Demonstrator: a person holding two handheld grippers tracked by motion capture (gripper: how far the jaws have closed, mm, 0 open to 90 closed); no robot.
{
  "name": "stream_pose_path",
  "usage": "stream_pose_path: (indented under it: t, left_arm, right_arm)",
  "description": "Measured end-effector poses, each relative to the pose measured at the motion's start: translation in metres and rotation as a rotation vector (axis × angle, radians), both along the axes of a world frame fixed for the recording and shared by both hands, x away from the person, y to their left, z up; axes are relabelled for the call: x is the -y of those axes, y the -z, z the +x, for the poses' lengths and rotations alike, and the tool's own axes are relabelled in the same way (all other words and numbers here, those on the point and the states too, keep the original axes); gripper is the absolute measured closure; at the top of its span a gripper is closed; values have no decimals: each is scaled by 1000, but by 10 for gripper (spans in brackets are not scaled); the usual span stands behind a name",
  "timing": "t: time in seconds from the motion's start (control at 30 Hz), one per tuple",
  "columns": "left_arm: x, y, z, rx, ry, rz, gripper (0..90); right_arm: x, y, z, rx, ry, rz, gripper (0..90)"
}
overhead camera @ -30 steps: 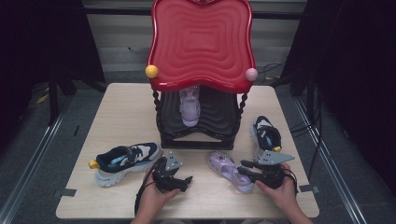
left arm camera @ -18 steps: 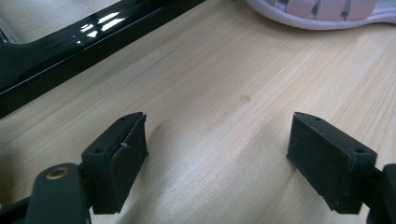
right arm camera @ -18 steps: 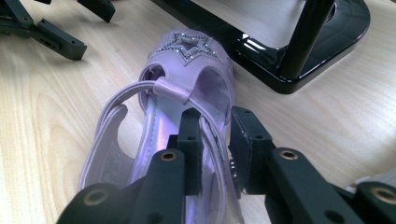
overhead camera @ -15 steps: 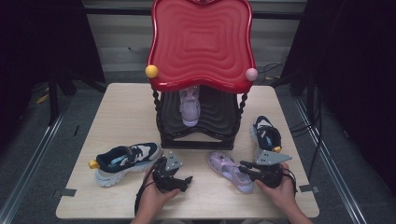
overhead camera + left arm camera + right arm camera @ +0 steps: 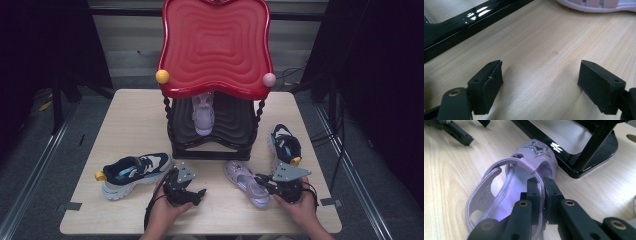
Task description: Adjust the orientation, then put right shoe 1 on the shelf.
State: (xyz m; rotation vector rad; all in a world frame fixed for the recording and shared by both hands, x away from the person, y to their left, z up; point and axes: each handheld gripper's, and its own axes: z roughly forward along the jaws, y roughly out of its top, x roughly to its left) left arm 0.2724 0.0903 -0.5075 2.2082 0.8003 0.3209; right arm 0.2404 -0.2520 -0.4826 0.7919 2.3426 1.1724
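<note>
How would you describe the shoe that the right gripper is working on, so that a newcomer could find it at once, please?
Start at the red-topped black shoe rack in the middle of the wooden table. In front of its right foot lies a lilac sandal, with the right gripper shut on its side edge. Unlike its twin on the rack's shelf and the navy shoes alongside, it lies on the table and bears a glittery star.

The wooden table point(image 5: 130, 125) is bright under light from above, and the room around it is very dark. White glare shines on the shiny black rack base point(image 5: 571, 157). The jaws look a bit blurry up close.
</note>
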Motion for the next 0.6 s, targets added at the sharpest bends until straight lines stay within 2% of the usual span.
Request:
stream_pose_path:
  t: [0.3,0.6]
  left_arm:
    - [0,0,0,-2,-2,4,190]
    - [0,0,0,-5,4,3,182]
  right_arm:
    - [6,-10,-4,4,13,37,841]
    - [10,-25,-11,6,33,77,842]
